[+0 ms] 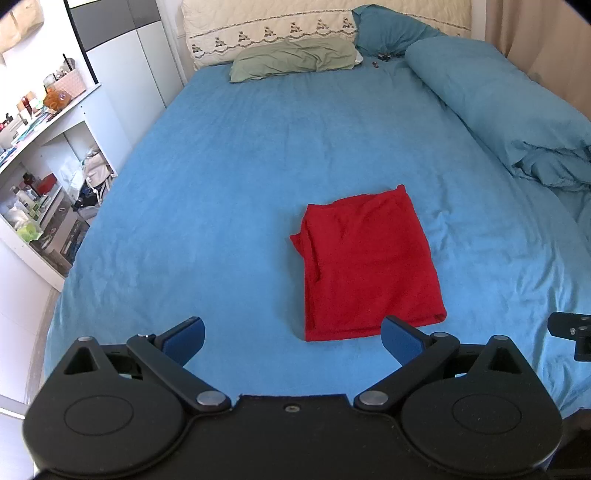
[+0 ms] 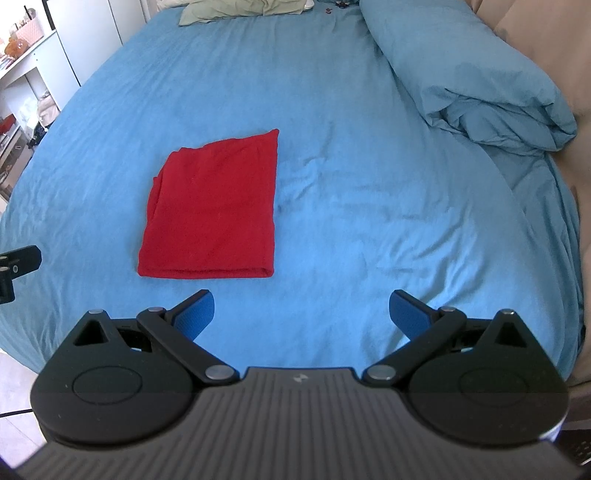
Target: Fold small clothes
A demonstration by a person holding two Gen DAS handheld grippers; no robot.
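Note:
A red garment (image 1: pixel 365 266) lies folded into a flat rectangle on the blue bed sheet (image 1: pixel 221 184). It also shows in the right wrist view (image 2: pixel 216 210), left of centre. My left gripper (image 1: pixel 293 338) is open and empty, held above the sheet just short of the garment's near edge. My right gripper (image 2: pixel 303 314) is open and empty, near the garment's near right corner and to its right. Part of the right gripper (image 1: pixel 570 332) shows at the right edge of the left wrist view, and part of the left gripper (image 2: pixel 14 266) at the left edge of the right wrist view.
A rolled blue duvet (image 1: pixel 509 110) lies along the bed's right side, also in the right wrist view (image 2: pixel 472 85). A green pillow (image 1: pixel 295 59) and cream headboard cover (image 1: pixel 269 26) are at the far end. White shelves (image 1: pixel 44 166) with clutter stand to the left.

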